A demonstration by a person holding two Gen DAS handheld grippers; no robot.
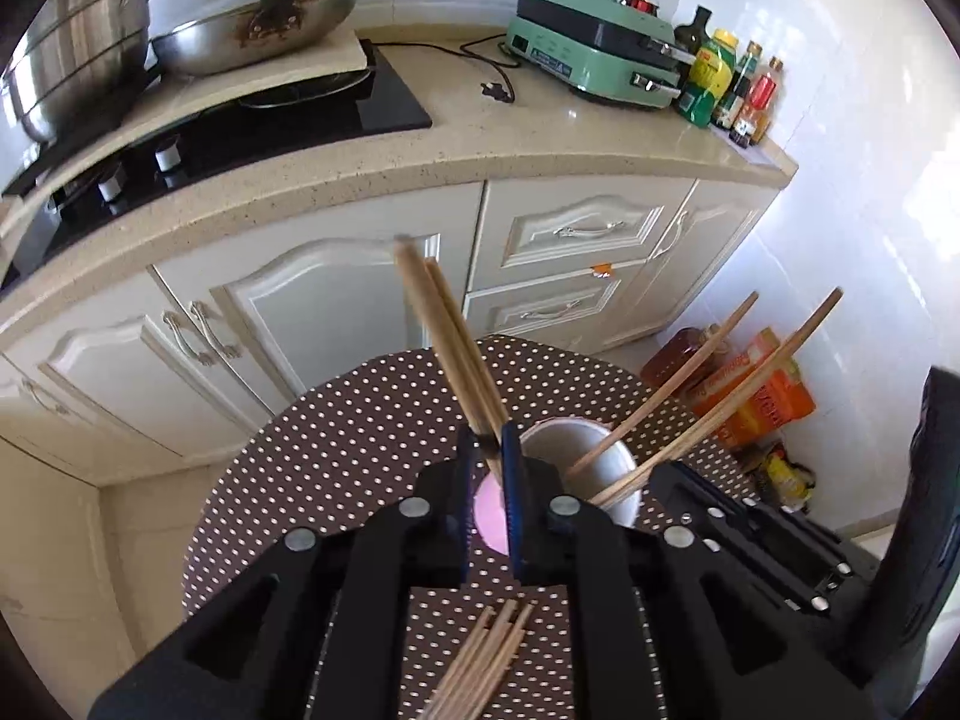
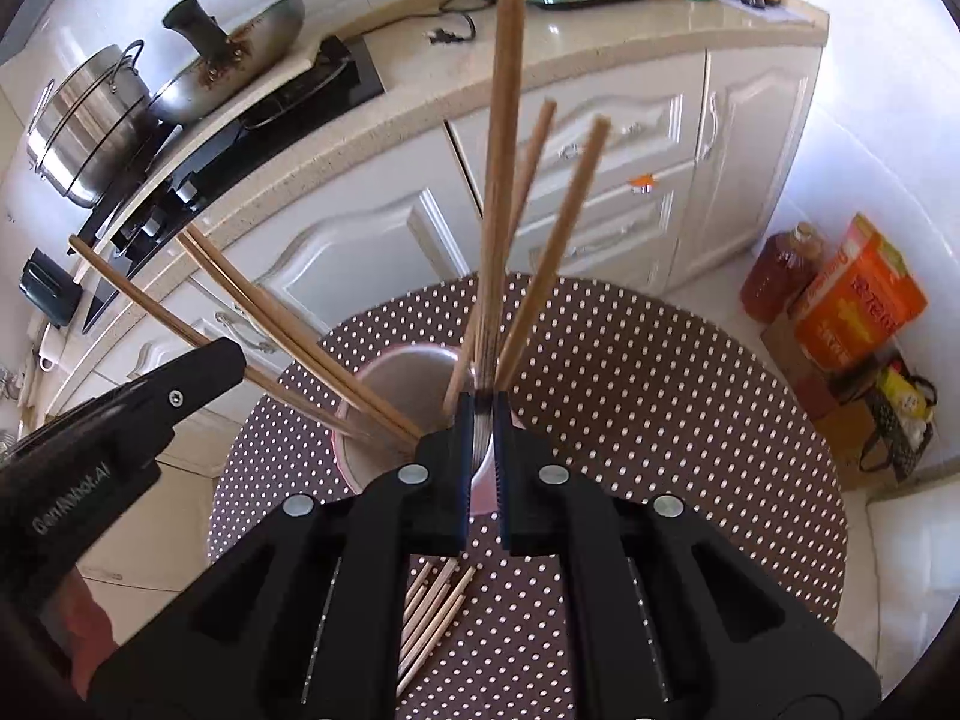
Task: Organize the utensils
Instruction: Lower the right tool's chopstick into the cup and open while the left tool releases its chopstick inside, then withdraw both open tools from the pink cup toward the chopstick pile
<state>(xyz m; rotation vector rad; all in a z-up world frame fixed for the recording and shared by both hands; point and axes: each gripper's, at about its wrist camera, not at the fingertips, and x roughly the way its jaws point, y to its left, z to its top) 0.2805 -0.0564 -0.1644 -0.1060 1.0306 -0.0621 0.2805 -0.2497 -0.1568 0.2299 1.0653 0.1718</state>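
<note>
My left gripper point(image 1: 487, 441) is shut on a pair of wooden chopsticks point(image 1: 447, 336) that stand upright above a pink and white holder cup point(image 1: 591, 462). Two more chopsticks point(image 1: 690, 384) lean in the cup. My right gripper point(image 2: 482, 405) is shut on a dark-tipped chopstick point(image 2: 501, 180), held upright over the cup point(image 2: 396, 384), where other chopsticks point(image 2: 282, 330) lean. Loose chopsticks point(image 1: 480, 666) lie on the polka-dot round table point(image 1: 360, 420), also seen in the right wrist view point(image 2: 432, 618). The left gripper's body point(image 2: 120, 420) shows at the left of the right wrist view.
Beyond the table point(image 2: 660, 390) stands a kitchen counter point(image 1: 480, 144) with a stove, wok point(image 1: 258, 30), pot, green appliance point(image 1: 594, 48) and bottles. Cabinets point(image 1: 336, 300) run below. An oil bottle and orange box point(image 2: 852, 294) sit on the floor at the right.
</note>
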